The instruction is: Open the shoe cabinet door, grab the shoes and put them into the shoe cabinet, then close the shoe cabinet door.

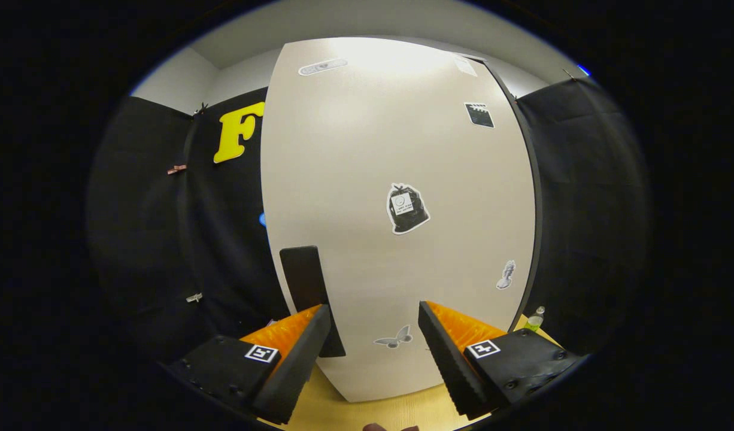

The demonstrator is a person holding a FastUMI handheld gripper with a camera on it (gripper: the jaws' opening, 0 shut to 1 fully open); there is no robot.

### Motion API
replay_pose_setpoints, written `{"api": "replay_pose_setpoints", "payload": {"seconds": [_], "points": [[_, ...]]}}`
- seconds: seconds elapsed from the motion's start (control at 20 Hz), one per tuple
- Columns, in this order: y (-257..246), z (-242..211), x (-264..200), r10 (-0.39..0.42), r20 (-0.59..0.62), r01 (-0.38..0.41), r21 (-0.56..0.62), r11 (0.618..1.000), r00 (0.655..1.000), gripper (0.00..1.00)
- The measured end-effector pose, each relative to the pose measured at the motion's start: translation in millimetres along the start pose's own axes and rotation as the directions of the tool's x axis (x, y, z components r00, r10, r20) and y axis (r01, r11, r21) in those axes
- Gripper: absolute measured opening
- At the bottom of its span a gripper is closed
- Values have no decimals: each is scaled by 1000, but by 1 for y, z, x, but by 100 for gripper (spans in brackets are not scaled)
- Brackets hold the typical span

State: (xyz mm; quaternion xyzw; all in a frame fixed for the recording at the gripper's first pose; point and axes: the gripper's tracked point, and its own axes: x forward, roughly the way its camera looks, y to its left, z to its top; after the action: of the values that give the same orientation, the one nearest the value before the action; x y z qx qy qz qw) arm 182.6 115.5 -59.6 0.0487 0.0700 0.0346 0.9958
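Gripper view is showing the gripper standing wide open and holding nothing, facing the shoe cabinet door, which is standing shut just ahead of the fingers. The stiff, smooth panel is probably swinging lightly; its dark handle beside the left finger looks the place to grip. Stickers are dotting the door, their writing too small to read.
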Motion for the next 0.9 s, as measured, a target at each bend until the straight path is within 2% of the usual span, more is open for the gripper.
{"api": "replay_pose_setpoints", "payload": {"seconds": [0.4,0.9], "points": [[-5,4,4,-25,11,25,-29,999,1000,98],[-25,7,-39,-6,8,7,-58,998,1000,98]]}}
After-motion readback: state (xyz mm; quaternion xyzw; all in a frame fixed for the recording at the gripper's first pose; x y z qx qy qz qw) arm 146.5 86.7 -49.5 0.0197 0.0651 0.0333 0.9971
